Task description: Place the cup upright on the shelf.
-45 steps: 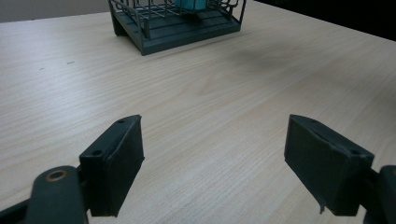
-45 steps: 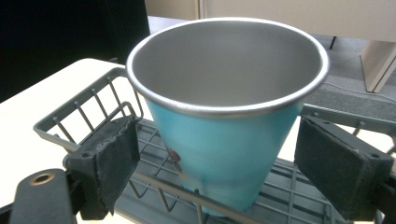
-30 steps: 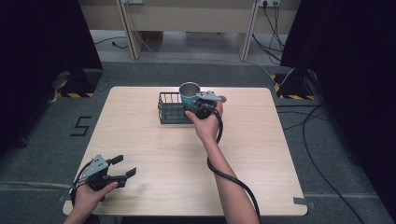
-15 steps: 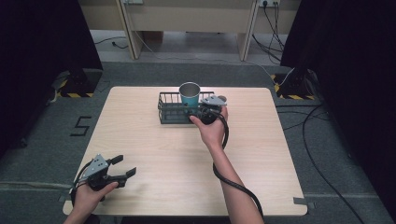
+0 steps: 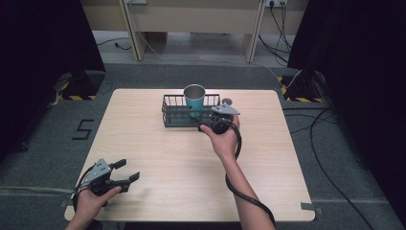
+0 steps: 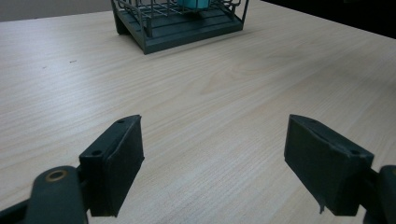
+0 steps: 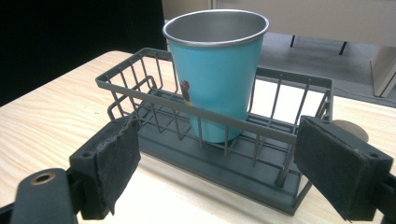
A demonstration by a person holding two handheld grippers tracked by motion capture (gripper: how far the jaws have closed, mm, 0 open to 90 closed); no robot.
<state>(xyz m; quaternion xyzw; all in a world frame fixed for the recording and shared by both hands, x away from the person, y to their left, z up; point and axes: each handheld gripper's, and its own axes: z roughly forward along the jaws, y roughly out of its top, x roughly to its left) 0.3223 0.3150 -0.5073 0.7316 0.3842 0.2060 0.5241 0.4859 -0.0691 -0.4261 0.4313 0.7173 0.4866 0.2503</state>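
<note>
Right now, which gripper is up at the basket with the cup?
The right gripper, open-jawed just in front of the wire basket holding the teal cup; the left gripper rests near the table's front-left corner.

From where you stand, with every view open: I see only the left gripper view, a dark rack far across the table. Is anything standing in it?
Observer: Yes, a teal cup stands upright inside the wire rack, with its steel-lined mouth open.
Operator: Where is the other gripper?
Observer: The right gripper is at the rack's near side, at its right end, by the high view.
Operator: Is it holding the cup?
Observer: No. In the right gripper view its jaws stand wide apart on the near side of the rack, and the cup stands free between and beyond them.
Operator: And mine?
Observer: The left gripper is open near the table's near left corner.
</note>
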